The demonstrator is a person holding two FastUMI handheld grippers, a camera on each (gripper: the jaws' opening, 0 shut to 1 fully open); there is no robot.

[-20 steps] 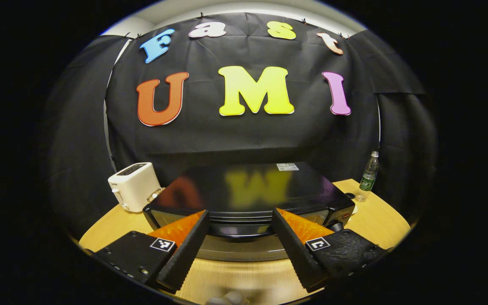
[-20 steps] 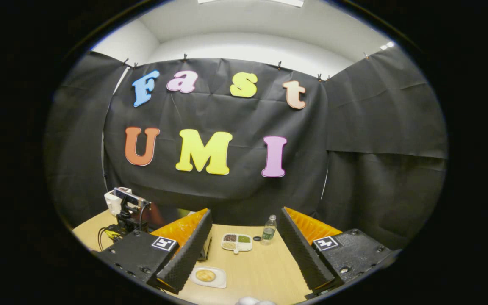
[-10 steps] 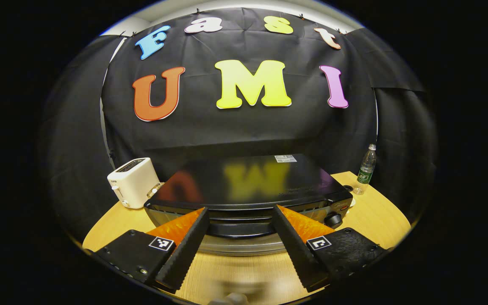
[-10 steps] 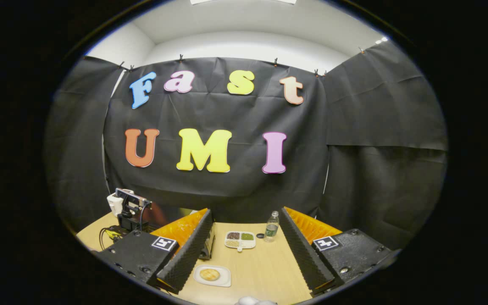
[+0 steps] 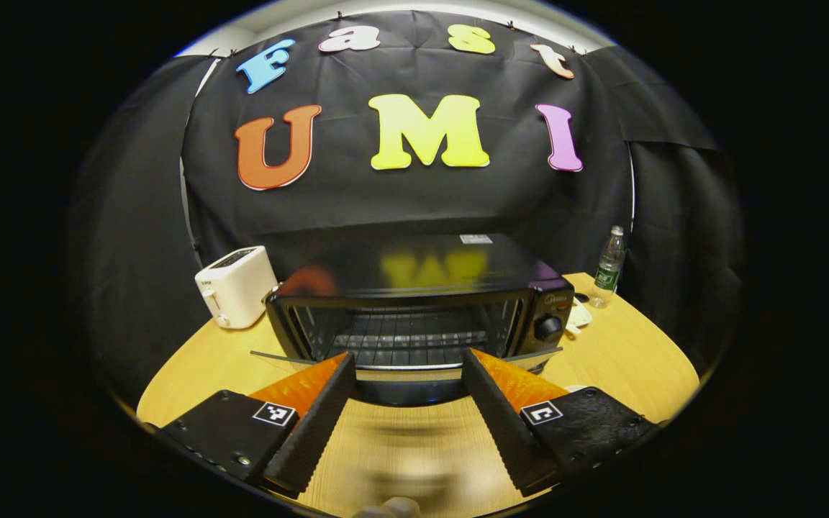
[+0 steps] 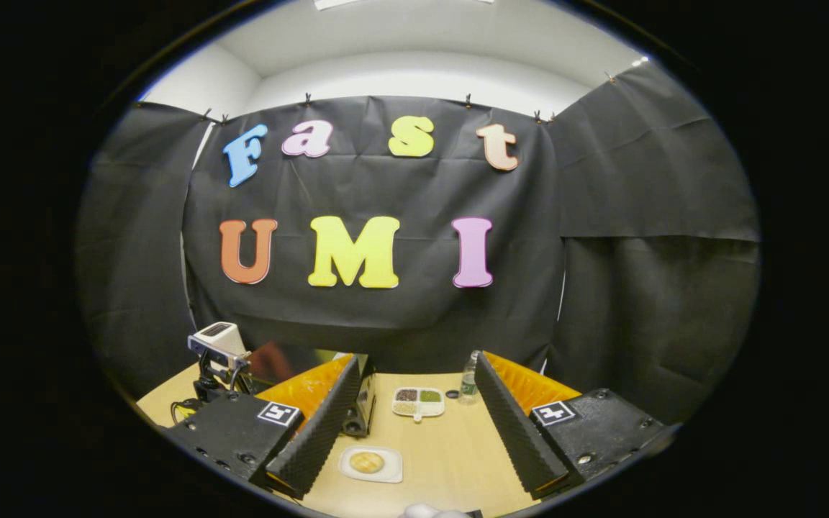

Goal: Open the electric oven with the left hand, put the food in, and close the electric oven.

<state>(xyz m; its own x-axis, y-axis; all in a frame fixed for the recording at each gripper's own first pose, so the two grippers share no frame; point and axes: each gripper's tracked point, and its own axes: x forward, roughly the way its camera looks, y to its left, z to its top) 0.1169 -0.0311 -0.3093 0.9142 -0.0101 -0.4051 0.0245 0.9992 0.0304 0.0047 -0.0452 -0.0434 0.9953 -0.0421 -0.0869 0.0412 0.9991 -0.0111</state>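
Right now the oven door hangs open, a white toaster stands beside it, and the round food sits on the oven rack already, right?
Not quite. The food lies on its white plate on the table, as the right gripper view shows. The oven door is open beside the toaster.

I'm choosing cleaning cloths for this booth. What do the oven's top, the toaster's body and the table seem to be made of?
Oven: its top looks like glossy black enamelled or painted metal, since it mirrors the wall behind. Toaster: a smooth, cream casing with rounded corners, probably plastic, with a soft sheen. Table: light wood or wood-look laminate, with faint grain lines and a matte finish.
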